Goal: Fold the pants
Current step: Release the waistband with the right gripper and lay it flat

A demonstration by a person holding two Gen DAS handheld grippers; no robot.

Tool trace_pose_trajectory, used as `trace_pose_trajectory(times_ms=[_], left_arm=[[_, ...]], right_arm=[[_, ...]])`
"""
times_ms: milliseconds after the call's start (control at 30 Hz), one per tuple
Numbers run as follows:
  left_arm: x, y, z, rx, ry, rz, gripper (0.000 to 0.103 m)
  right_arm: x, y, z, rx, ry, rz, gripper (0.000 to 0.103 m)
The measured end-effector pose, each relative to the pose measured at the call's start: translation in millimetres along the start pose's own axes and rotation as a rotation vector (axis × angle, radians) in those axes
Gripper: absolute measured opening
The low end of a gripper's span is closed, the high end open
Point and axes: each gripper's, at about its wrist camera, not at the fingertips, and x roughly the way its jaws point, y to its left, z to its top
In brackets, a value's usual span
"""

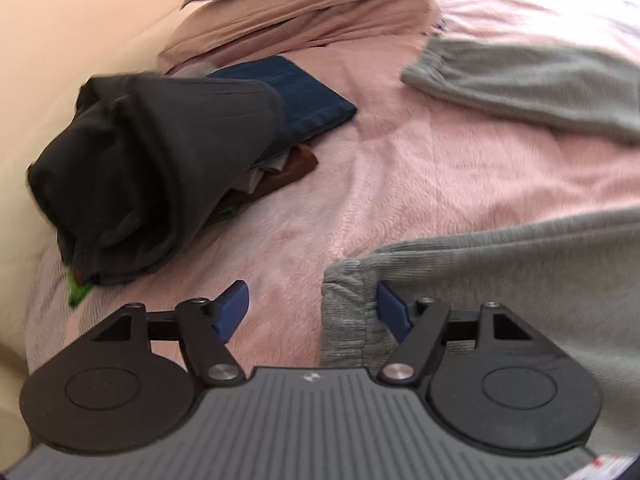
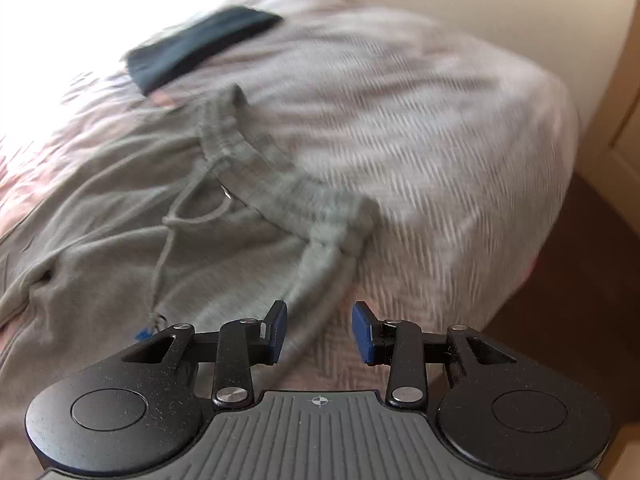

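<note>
Grey sweatpants lie spread on a pink bed cover. In the left wrist view, one leg cuff (image 1: 346,312) sits between the fingers of my open left gripper (image 1: 314,312), nearer the right finger; the other leg (image 1: 520,84) lies farther back at the right. In the right wrist view, the waistband (image 2: 280,176) with its drawstring (image 2: 180,216) runs across the middle. My right gripper (image 2: 320,330) is open just short of the waistband's near corner (image 2: 324,256), with pant fabric under its left finger.
A pile of folded clothes stands at the left: dark grey (image 1: 140,168) on top, navy denim (image 1: 308,100) behind. Pink bedding (image 1: 300,16) is bunched at the back. A dark garment (image 2: 196,44) lies far up the bed. The bed edge drops to brown floor (image 2: 568,280) at the right.
</note>
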Motion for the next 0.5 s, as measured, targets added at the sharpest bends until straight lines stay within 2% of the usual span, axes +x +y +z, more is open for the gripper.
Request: trace_pose_trajectory(times_ms=[100, 167, 233, 267, 300, 333, 433, 500], left_arm=[[-33, -2, -4, -0.015, -0.015, 0.007, 0.064], [-42, -9, -11, 0.002, -0.011, 0.028, 0.072], [-33, -12, -21, 0.038, 0.021, 0.065, 0.073], [-25, -11, -23, 0.049, 0.065, 0.107, 0.066], [-22, -8, -24, 0.043, 0.092, 0.125, 0.053], [-30, -5, -23, 0.019, 0.068, 0.077, 0.034], [-61, -19, -28, -0.004, -0.008, -0.145, 0.034], [-68, -42, -42, 0.040, 0.015, -0.218, 0.040]], right_arm=[[-13, 22, 1, -0.133, -0.082, 0.037, 0.034], [-13, 39, -1, -0.218, -0.106, 0.067, 0.035], [-5, 57, -8, -0.298, -0.100, 0.102, 0.037], [1, 63, -11, -0.327, -0.088, 0.119, 0.038], [7, 69, -14, -0.352, -0.078, 0.136, 0.038], [12, 73, -18, -0.370, -0.072, 0.150, 0.038], [30, 79, -33, -0.422, -0.055, 0.158, 0.040], [43, 79, -47, -0.469, -0.027, 0.133, 0.040]])
